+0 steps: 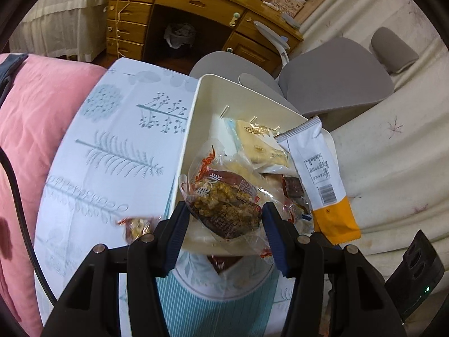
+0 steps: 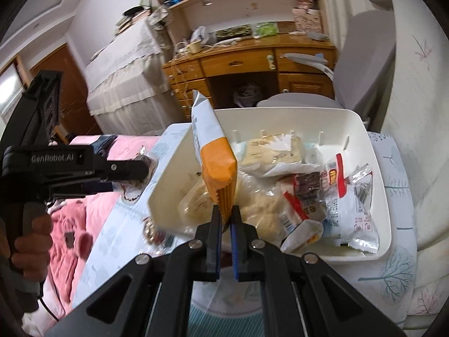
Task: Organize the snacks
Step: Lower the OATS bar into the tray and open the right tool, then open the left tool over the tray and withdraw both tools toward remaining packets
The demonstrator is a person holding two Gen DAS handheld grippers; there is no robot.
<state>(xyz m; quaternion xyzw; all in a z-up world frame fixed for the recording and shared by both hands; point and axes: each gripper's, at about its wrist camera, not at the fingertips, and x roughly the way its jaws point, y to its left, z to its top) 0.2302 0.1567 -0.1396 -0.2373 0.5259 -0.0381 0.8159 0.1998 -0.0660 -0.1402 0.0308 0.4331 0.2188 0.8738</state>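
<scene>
My left gripper (image 1: 226, 207) is shut on a clear-wrapped brown nut cake (image 1: 224, 210), held at the near left rim of the white bin (image 1: 196, 106). My right gripper (image 2: 226, 209) is shut on the orange end of a white-and-orange packet (image 2: 216, 165), which stands upright over the bin's (image 2: 362, 129) left side. That packet (image 1: 322, 182) shows in the left wrist view too. Several wrapped snacks (image 2: 308, 193) lie inside the bin. In the right wrist view the left gripper (image 2: 141, 170) sits left of the bin, held by a hand (image 2: 31, 238). A loose snack (image 1: 134, 224) lies blurred on the cloth.
The bin rests on a pale leaf-print cloth (image 1: 118, 146) over a pink quilt (image 1: 36, 129). A grey chair (image 1: 331, 81) stands behind the bin and a wooden desk (image 2: 247, 61) with drawers beyond it. A black cable (image 1: 19, 196) runs over the quilt.
</scene>
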